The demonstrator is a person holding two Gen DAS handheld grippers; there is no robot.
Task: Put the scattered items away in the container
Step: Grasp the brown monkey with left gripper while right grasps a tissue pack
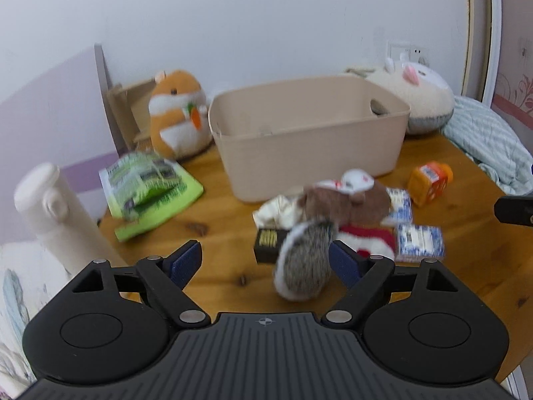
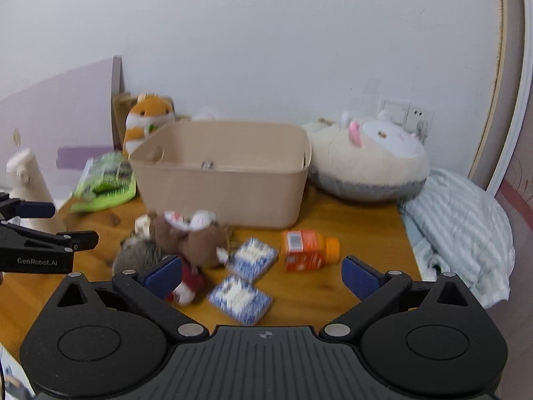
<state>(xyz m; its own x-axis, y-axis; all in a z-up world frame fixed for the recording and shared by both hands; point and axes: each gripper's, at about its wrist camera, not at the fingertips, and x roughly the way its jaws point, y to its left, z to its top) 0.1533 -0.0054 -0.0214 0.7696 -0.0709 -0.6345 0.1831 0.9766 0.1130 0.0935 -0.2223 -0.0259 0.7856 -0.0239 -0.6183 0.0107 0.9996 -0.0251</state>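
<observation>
A beige plastic bin point(image 1: 309, 140) stands open at the back of the wooden table point(image 1: 213, 233); it also shows in the right wrist view point(image 2: 223, 173). In front of it lies a heap: a brown plush point(image 1: 349, 203), a grey hedgehog plush point(image 1: 304, 266), a black box point(image 1: 268, 245), two blue-white packets point(image 1: 419, 245) and an orange bottle point(image 1: 429, 183). A green packet point(image 1: 150, 186) lies at the left. My left gripper point(image 1: 266, 261) is open, the grey plush near its right finger. My right gripper point(image 2: 263, 275) is open above the blue packets point(image 2: 240, 296), left of the orange bottle point(image 2: 308, 250).
An orange hamster plush point(image 1: 178, 113) stands left of the bin and a large cream plush point(image 1: 423, 96) sits right of it. A cream bottle point(image 1: 50, 213) stands at the table's left edge. A striped pillow point(image 2: 459, 230) lies past the right edge. The wall is close behind.
</observation>
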